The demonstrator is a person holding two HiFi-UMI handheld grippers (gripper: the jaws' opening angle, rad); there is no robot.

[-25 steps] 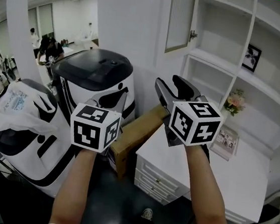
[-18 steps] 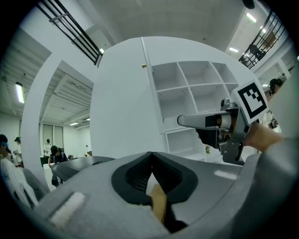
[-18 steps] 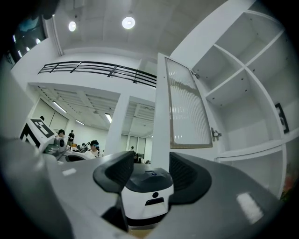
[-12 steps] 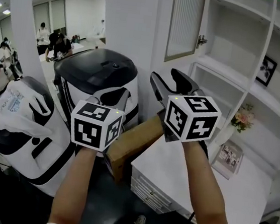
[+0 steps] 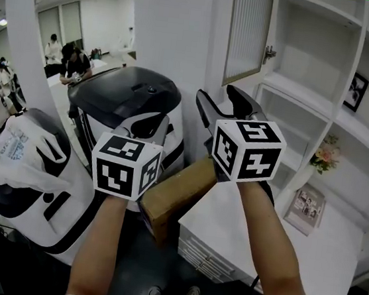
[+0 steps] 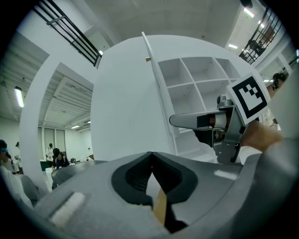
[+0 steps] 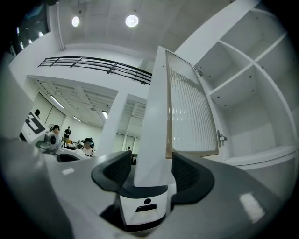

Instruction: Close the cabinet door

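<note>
Head view, left to right.

- 9 o'clock: white plastic bag [image 5: 22,152] draped over a black-and-white machine.
- Left gripper [image 5: 150,126] [image 6: 150,158], left of centre: pointed at 12 o'clock toward a second, black-topped machine [image 5: 127,96]. Jaws closed tip to tip, nothing in them; only a tan sliver shows behind the gap.
- Cardboard box [image 5: 178,191], centre: wedged between that machine and the white drawer unit [image 5: 221,238].
- Right gripper [image 5: 223,105] [image 7: 150,173], just right of centre: jaws have just been opening and now stand wide apart, holding nothing. The door lines up between them but lies well beyond the tips.
- Cabinet door [image 5: 246,32] [image 7: 190,112] [image 6: 154,77], ribbed panel: at 12 o'clock from my right gripper, swung out from the cabinet, not shut.
- 3 o'clock: open shelves with a picture frame [image 5: 356,91] and flowers [image 5: 325,156].
</note>
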